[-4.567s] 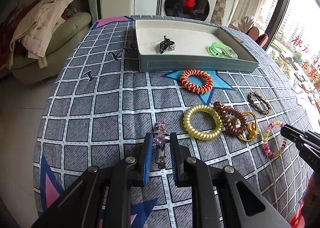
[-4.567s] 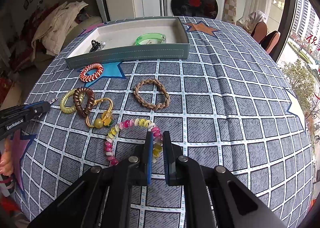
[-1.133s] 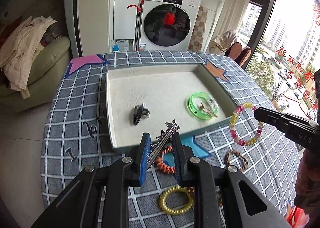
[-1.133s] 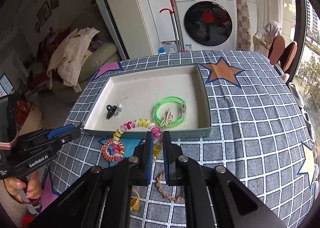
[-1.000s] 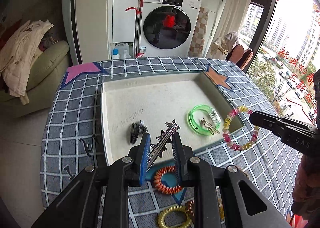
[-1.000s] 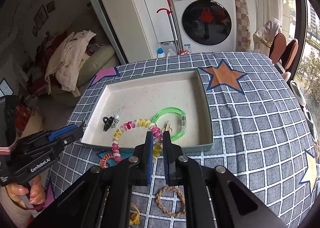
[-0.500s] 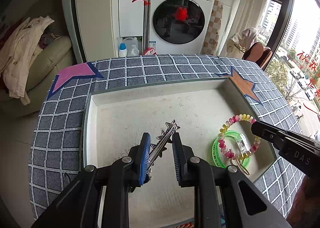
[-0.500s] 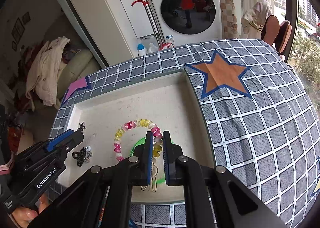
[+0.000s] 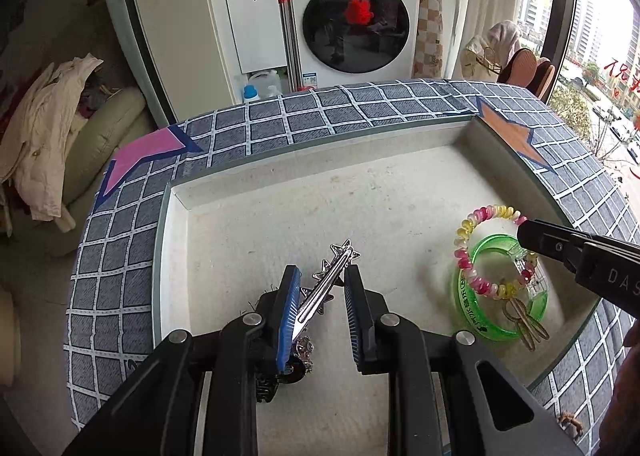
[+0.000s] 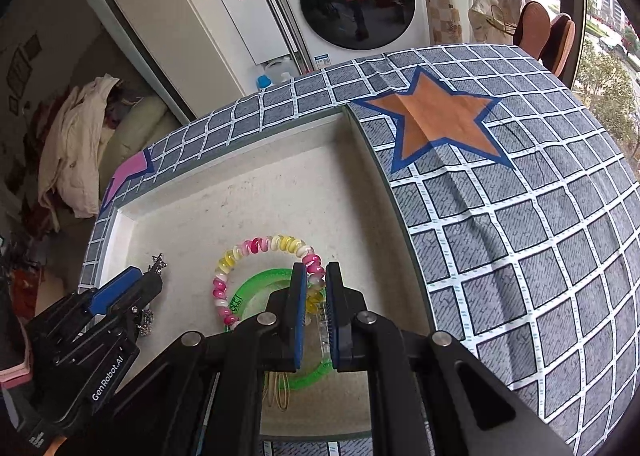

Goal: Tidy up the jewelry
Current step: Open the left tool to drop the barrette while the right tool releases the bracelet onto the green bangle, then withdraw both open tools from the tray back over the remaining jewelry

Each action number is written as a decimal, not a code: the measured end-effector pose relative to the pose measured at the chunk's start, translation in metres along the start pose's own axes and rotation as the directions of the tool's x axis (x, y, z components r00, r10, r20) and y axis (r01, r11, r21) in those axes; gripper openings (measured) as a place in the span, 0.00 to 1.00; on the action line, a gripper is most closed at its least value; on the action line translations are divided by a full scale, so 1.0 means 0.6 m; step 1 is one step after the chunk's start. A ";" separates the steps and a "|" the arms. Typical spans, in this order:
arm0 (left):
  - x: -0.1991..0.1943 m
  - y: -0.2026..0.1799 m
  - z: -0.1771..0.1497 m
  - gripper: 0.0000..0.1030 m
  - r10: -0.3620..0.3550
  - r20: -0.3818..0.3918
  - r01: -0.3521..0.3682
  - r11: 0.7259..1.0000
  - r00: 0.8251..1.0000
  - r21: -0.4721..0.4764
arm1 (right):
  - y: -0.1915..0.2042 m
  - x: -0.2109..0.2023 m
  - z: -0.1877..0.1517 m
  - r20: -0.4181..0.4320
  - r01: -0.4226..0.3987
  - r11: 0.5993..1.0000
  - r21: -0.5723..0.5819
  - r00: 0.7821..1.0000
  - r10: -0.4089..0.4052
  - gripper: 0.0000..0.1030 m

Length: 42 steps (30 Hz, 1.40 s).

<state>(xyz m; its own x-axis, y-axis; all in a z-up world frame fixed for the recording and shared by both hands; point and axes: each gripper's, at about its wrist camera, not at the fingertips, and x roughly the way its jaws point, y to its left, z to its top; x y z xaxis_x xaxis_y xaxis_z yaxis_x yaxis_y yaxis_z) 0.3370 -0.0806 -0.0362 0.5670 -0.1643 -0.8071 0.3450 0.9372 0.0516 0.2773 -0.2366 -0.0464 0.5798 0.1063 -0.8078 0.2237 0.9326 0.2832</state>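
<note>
Over the tray (image 9: pixel 256 179) — both grippers angled down, gripping jewelry.

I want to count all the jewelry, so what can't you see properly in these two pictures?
- Black clip: left wrist view, mostly hidden behind the left tool holding the star hair clip.
- Green bangle: right wrist view, its middle covered by the right tool gripping the beaded bracelet.
- Brown piece: left wrist view, cut off near the bottom right edge.
- Tray: its near wall is hidden by both tools.
</note>
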 end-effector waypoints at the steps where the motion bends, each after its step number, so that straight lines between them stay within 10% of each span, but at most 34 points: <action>1: 0.001 0.000 -0.001 0.41 0.007 -0.002 -0.007 1.000 1.000 0.002 | -0.001 0.000 0.000 -0.002 -0.003 1.000 0.000 1.000 0.003 0.10; 5: -0.002 0.001 -0.002 0.41 0.020 0.001 -0.020 1.000 1.000 -0.005 | -0.002 0.000 0.001 -0.007 -0.025 1.000 0.002 1.000 0.025 0.15; 9: -0.007 0.003 -0.002 0.41 0.018 0.003 -0.018 1.000 1.000 -0.016 | 0.000 -0.013 0.000 0.024 -0.037 0.999 0.002 0.999 0.037 0.41; 14: -0.024 0.008 0.001 0.41 0.016 0.032 -0.015 0.999 0.999 -0.034 | 0.003 -0.045 -0.005 0.059 -0.052 0.999 0.000 0.997 0.052 0.43; 16: -0.030 0.009 0.002 0.65 0.012 0.042 -0.010 0.999 0.999 -0.038 | 0.006 -0.059 -0.011 0.074 -0.056 0.998 -0.013 0.996 0.057 0.45; 17: -0.034 0.010 0.002 0.96 0.015 0.050 -0.013 0.999 0.999 -0.045 | 0.007 -0.066 -0.015 0.079 -0.059 0.998 -0.017 0.995 0.060 0.45; 18: -0.041 0.011 0.001 1.00 0.020 0.074 -0.016 0.998 0.997 -0.053 | 0.006 -0.072 -0.018 0.081 -0.064 0.998 -0.017 0.995 0.065 0.46; 25: -0.085 0.012 -0.008 1.00 0.020 0.105 -0.016 0.999 0.994 -0.044 | 0.002 -0.110 -0.043 0.087 -0.101 0.995 -0.017 0.991 0.102 0.51; 32: -0.156 0.031 -0.059 1.00 0.030 0.153 -0.024 0.999 0.988 -0.040 | -0.003 -0.140 -0.082 0.083 -0.131 0.991 -0.033 0.988 0.133 0.79; 42: -0.191 0.060 -0.185 1.00 0.049 0.090 -0.040 0.994 0.995 -0.103 | -0.013 -0.169 -0.167 0.037 -0.109 0.989 -0.101 0.993 0.113 0.79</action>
<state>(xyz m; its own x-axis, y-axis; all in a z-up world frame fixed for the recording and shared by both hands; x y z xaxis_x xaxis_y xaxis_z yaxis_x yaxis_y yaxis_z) 0.2015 0.0063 -0.0070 0.6479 -0.1451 -0.7477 0.2432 0.9697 0.0225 0.1382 -0.2200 -0.0183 0.6298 0.1987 -0.7509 0.0789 0.9454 0.3163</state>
